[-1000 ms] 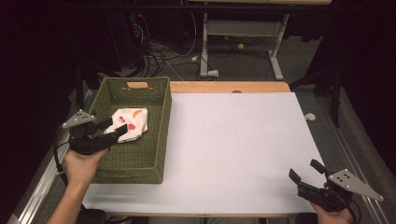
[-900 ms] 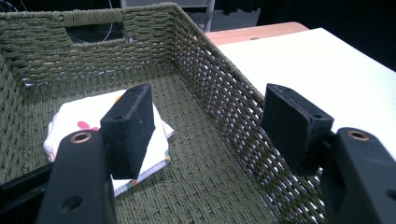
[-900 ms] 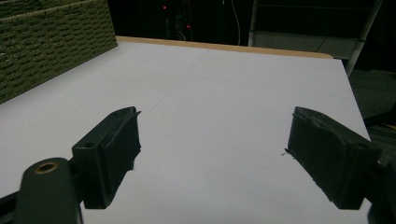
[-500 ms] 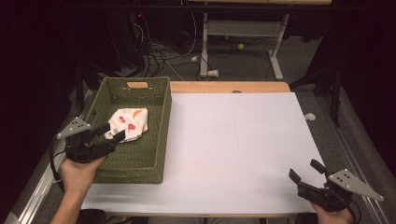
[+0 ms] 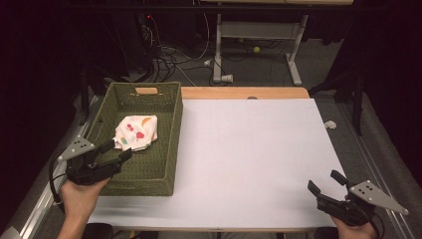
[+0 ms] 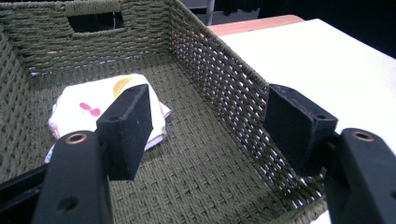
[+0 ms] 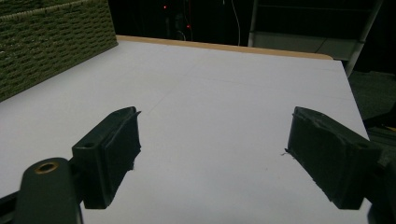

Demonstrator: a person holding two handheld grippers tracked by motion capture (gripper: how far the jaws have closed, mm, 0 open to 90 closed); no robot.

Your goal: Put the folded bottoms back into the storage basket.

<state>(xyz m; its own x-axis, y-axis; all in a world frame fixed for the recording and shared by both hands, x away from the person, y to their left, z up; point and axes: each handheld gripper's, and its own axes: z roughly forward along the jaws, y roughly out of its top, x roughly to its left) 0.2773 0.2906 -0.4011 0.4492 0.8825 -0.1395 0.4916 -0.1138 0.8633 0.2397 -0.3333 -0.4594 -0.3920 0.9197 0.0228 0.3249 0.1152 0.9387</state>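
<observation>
Lying in the green woven basket [image 5: 169, 149] at the left of the high view is a folded white cloth [image 5: 136, 132] printed with red, yellow and green shapes; it rests on the basket floor toward the middle, slightly nearer the far end with the handle slot. The left gripper [image 5: 113, 152] sits at the lower left of that frame, over the basket's near left corner, its jaws spread apart with nothing between them. The cloth lies just beyond the jaw tips, up and to the right of them, not touching. In the left gripper view the cloth [image 6: 88, 109] appears at middle left, partly behind the left-hand jaw, with the basket wall [image 6: 219, 79] running diagonally between the two jaws.

The right gripper [image 5: 327, 182] is at the lower right of the high view, over the near edge of the white table top [image 5: 259, 149], well apart from the basket. Its jaws are also spread wide and empty, as the right gripper view [image 7: 212, 154] shows.
</observation>
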